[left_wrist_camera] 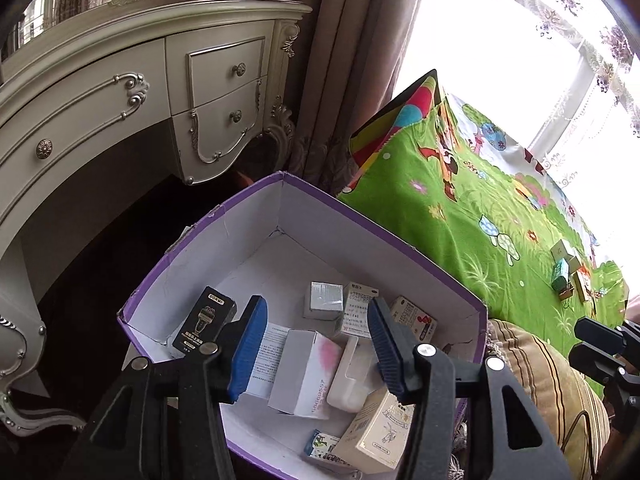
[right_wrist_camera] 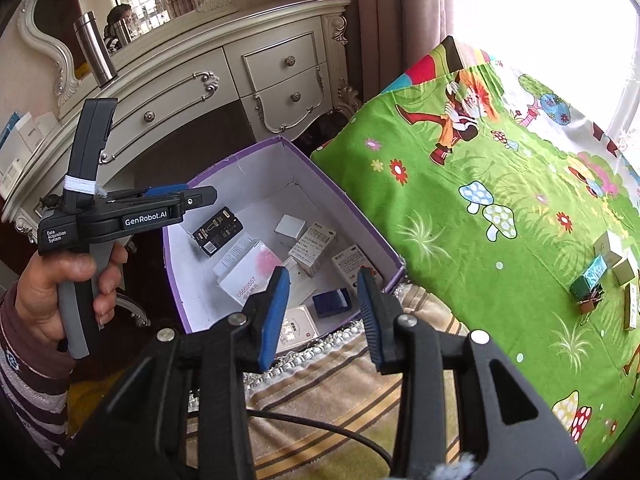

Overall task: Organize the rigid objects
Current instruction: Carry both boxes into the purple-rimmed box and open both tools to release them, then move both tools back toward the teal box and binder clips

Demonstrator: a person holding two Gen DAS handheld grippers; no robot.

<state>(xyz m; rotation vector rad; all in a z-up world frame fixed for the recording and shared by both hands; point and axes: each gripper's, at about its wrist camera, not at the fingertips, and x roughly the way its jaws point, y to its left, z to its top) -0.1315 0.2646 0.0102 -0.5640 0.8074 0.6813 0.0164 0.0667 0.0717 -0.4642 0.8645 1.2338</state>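
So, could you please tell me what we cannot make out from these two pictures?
- Small boxes on the green bedspread: the cluster near the right edge is too small to read in either view.
- Purple box: in the left wrist view the left gripper covers part of its contents.
- White box with pink print: its label is partly hidden by a finger.
- Window: overexposed, nothing outside shows.

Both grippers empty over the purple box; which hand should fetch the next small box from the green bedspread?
Right, probably. The right gripper hangs open nearer the small boxes on the bedspread; the left gripper is over the purple box.
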